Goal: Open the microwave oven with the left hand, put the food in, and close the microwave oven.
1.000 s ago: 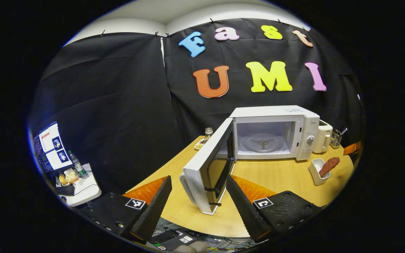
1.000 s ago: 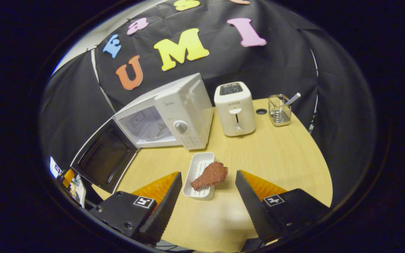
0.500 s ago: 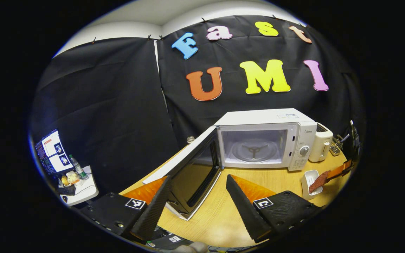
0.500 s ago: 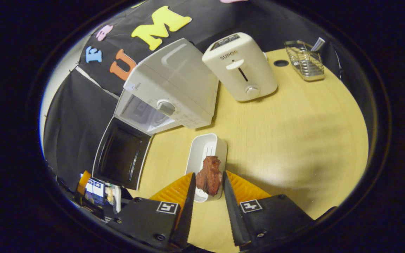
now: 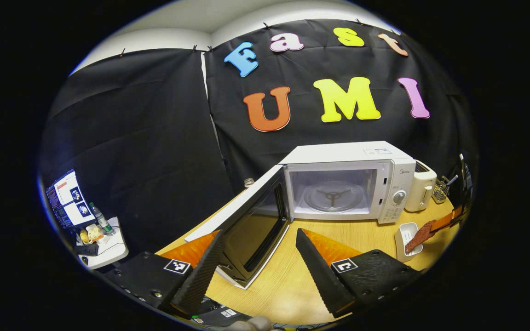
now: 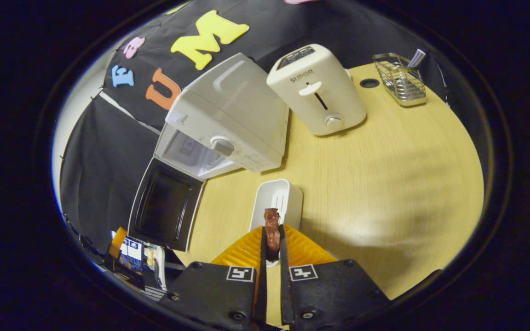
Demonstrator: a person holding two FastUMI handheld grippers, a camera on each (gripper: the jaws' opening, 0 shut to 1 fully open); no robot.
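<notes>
The white microwave (image 5: 348,181) stands at the back of the wooden table with its door (image 5: 251,225) swung wide open to the left; the glass turntable (image 5: 333,196) inside is bare. My left gripper (image 5: 258,257) hovers open in front of the door, holding nothing. In the right gripper view the microwave (image 6: 226,133) and its open door (image 6: 166,209) lie to the upper left. My right gripper (image 6: 272,236) is shut on the brown food piece (image 6: 272,230), just above the white dish (image 6: 278,202). In the left gripper view that food (image 5: 419,235) hangs over the dish (image 5: 405,234), at the right.
A white toaster (image 6: 318,89) stands right of the microwave, with a wire rack (image 6: 400,78) beyond it and a round hole (image 6: 369,83) in the table (image 6: 384,174). A side table with a screen and bottle (image 5: 85,220) sits off to the left.
My right gripper came down over the dish and its fingers closed on the food. The microwave door swung further open as my left gripper drew back; it has since stayed still.
</notes>
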